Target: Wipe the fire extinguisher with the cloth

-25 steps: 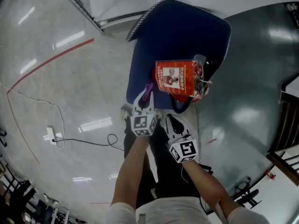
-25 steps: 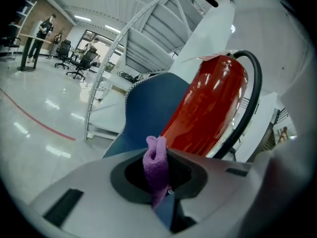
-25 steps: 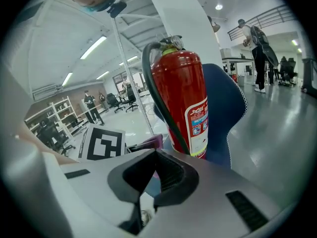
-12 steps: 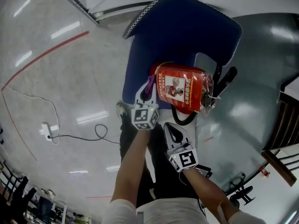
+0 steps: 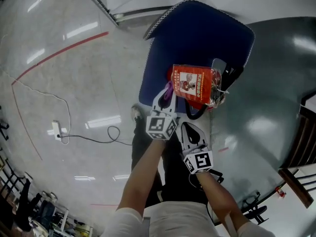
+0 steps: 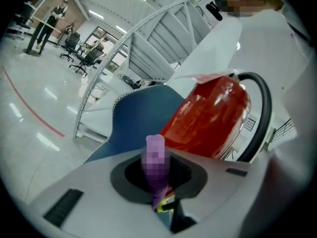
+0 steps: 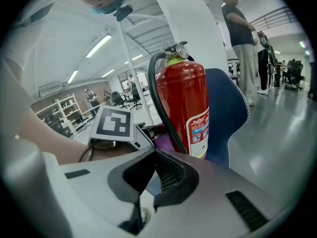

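Observation:
A red fire extinguisher (image 5: 196, 85) with a black hose (image 5: 197, 115) stands on a dark blue mat (image 5: 197, 33). My left gripper (image 5: 167, 97) is shut on a purple cloth (image 5: 170, 89), which sits against the extinguisher's left side. In the left gripper view the cloth (image 6: 156, 155) sticks up between the jaws, right before the red body (image 6: 208, 118). My right gripper (image 5: 189, 132) is just below the extinguisher, shut with nothing in it. The right gripper view shows the upright extinguisher (image 7: 185, 103), its hose (image 7: 157, 90), the cloth (image 7: 164, 143) and the left gripper's marker cube (image 7: 115, 124).
A white power strip (image 5: 55, 130) with a black cable lies on the pale floor at left, and a red line (image 5: 64, 51) crosses that floor. Dark glossy floor (image 5: 266, 98) spreads to the right. A person (image 7: 242, 43) stands behind the mat; office chairs (image 6: 79, 53) are far off.
The head view has shifted a little. My left gripper keeps the cloth at the extinguisher's left side, slightly higher along it. The right gripper stays shut below.

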Demonstrator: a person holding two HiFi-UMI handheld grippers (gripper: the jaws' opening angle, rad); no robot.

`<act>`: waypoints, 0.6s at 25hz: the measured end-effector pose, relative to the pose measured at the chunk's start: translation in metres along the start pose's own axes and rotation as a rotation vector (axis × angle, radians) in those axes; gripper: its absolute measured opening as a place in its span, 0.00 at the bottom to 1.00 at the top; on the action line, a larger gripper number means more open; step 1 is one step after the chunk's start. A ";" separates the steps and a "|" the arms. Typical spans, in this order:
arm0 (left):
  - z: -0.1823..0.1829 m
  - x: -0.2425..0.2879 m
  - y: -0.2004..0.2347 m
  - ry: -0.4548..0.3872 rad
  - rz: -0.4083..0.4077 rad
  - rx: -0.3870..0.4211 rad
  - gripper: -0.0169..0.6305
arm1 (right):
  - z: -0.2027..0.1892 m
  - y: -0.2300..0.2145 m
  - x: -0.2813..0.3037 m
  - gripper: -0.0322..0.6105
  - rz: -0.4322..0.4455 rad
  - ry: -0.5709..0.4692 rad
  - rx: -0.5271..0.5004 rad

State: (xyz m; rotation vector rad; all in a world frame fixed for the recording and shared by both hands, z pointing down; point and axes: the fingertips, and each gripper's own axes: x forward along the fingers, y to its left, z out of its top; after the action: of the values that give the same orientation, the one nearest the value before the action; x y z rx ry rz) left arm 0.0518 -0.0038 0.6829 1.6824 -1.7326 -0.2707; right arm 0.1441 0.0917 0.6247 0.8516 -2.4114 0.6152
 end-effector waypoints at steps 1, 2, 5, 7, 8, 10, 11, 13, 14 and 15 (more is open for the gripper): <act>0.007 -0.004 -0.008 -0.008 -0.007 -0.005 0.10 | 0.003 -0.001 -0.004 0.07 -0.003 -0.009 -0.004; 0.014 -0.008 -0.014 -0.016 -0.013 -0.008 0.10 | 0.006 -0.001 -0.008 0.07 -0.005 -0.017 -0.007; 0.033 -0.021 -0.030 -0.034 -0.018 -0.020 0.10 | 0.018 0.006 -0.022 0.07 -0.003 -0.042 -0.020; 0.043 -0.029 -0.038 -0.043 -0.012 -0.032 0.10 | 0.024 0.011 -0.033 0.07 0.002 -0.054 -0.026; 0.049 -0.032 -0.043 -0.048 -0.011 -0.035 0.10 | 0.027 0.014 -0.038 0.07 0.003 -0.059 -0.028; 0.060 -0.036 -0.050 -0.058 -0.018 -0.029 0.10 | 0.031 0.018 -0.046 0.07 0.004 -0.068 -0.032; 0.065 -0.038 -0.054 -0.061 -0.023 -0.023 0.10 | 0.033 0.021 -0.051 0.07 0.003 -0.072 -0.034; 0.074 -0.042 -0.061 -0.063 -0.034 -0.016 0.10 | 0.036 0.025 -0.058 0.07 0.006 -0.079 -0.040; 0.077 -0.043 -0.064 -0.063 -0.039 -0.017 0.10 | 0.037 0.027 -0.062 0.07 0.007 -0.082 -0.045; 0.080 -0.045 -0.067 -0.062 -0.043 -0.020 0.10 | 0.039 0.028 -0.064 0.07 0.008 -0.084 -0.049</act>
State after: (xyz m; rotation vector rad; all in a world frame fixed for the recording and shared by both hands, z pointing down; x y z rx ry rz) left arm 0.0533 0.0040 0.5698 1.7146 -1.7340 -0.3621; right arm 0.1566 0.1184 0.5501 0.8633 -2.4956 0.5311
